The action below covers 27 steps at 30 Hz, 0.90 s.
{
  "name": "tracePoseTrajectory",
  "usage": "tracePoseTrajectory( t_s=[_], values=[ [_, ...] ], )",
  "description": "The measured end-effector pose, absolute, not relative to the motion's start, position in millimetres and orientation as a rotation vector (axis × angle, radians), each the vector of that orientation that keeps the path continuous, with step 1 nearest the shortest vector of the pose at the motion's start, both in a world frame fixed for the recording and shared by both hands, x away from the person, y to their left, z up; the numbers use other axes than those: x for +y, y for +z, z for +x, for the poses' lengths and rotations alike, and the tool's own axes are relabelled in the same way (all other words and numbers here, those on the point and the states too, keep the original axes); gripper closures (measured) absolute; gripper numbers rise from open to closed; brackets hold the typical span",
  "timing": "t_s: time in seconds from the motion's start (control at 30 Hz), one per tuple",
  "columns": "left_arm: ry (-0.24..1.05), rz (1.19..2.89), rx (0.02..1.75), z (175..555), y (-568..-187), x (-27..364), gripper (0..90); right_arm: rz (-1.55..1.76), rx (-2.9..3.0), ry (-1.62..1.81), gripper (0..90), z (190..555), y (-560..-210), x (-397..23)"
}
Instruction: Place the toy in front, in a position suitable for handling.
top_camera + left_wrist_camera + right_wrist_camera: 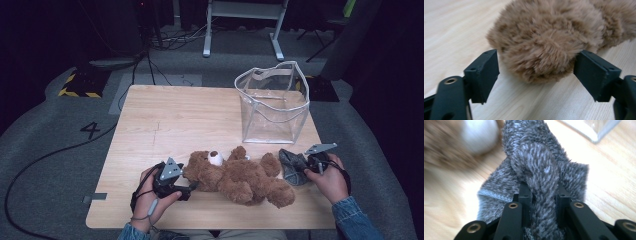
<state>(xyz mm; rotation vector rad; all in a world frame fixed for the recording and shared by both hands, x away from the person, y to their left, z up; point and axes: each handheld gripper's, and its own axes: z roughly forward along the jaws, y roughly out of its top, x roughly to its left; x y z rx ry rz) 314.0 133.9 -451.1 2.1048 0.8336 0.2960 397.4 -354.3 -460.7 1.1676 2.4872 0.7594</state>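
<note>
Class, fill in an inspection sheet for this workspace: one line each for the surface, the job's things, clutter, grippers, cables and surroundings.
Surface: light wooden table, bare at its left and middle.
Job's things: brown teddy bear lying near the front edge; grey fuzzy cloth to its right; clear plastic bag standing open at the back right.
Clutter: nothing seen.
Grippers: left gripper open, jaws either side of a furry part of the bear, not closed on it; right gripper shut on a fold of the cloth.
Cables: black cable across the floor at left; more tangled behind the table.
Surroundings: grey carpet, a "4" marked on it, hazard-striped plate, white frame legs behind.
</note>
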Motion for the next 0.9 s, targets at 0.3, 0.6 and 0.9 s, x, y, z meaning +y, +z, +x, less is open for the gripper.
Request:
tracePoseTrajectory(
  t_s=[0.3, 0.6, 0.9],
  values=[
    [0.25, 2.184, 0.789, 315, -451, 130, 67.4, 1.004, 2.393, 1.029, 74.5, 371, -387, -345],
    [0.215, 2.196, 0.753, 290, -447, 132, 70.5, 0.74, 2.477, 1.273, 74.4, 359, -336, -279],
    [0.221, 2.174, 0.756, 278, -447, 136, 71.2, 0.433, 2.671, 1.404, 74.4, 352, -338, -179]
  ],
)
